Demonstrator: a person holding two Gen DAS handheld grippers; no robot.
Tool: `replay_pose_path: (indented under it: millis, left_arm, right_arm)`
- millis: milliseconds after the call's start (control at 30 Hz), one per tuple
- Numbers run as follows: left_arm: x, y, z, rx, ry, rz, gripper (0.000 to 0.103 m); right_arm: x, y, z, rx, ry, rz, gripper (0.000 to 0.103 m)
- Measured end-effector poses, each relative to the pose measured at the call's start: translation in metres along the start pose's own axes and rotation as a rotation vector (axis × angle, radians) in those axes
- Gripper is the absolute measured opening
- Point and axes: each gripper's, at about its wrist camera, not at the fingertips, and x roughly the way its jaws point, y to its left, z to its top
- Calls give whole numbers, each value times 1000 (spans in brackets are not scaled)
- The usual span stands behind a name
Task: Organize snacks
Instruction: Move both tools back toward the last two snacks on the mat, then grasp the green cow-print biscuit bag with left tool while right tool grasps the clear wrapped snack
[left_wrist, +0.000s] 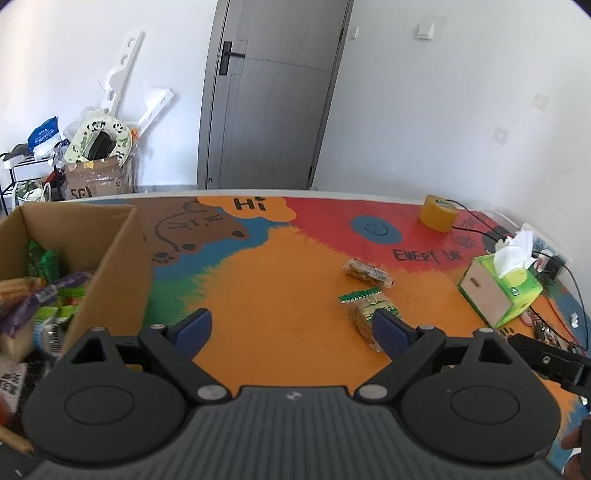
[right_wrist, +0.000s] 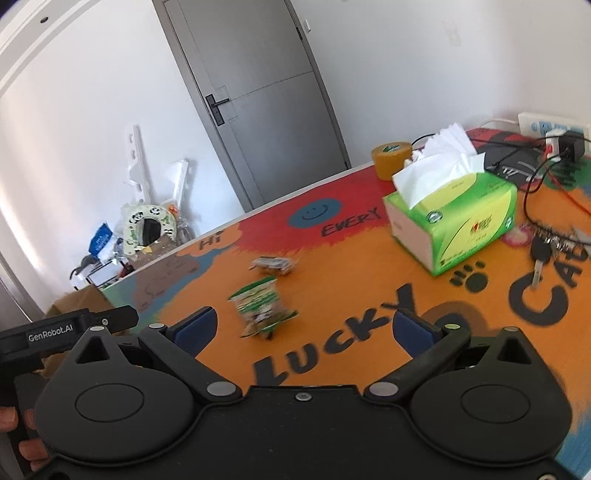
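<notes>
Take the tissue box (left_wrist: 500, 291) as your reference. Two snack packets lie on the painted table (left_wrist: 280, 280), to the door side of the tissue box and well apart from it. The green-topped biscuit packet (left_wrist: 364, 314) is the nearer to you; the smaller clear-wrapped packet (left_wrist: 365, 272) lies just beyond it, separate from it.

Your left gripper (left_wrist: 291, 328) has its jaws wide apart with nothing between them. Its right pad overlaps the near end of the green-topped biscuit packet in the left wrist view; contact cannot be confirmed.

Your right gripper (right_wrist: 303, 328) also has its jaws wide apart and grips nothing, with the green-topped biscuit packet (right_wrist: 260, 308) just ahead.

The cardboard box (left_wrist: 107, 273), already holding snacks, stands across the table from the tissue box. A roll of yellow tape (left_wrist: 439, 213) stands beyond the tissue box.
</notes>
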Motion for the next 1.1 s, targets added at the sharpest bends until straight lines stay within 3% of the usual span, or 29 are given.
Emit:
replay_pose_path:
  millis: [733, 1100]
  left_arm:
    - [72, -74, 0, 18, 54, -12, 93]
    - [104, -93, -9, 56, 76, 29, 92]
  right_arm:
    - [39, -53, 10, 45, 27, -18, 102]
    - [58, -63, 14, 44, 40, -8, 98]
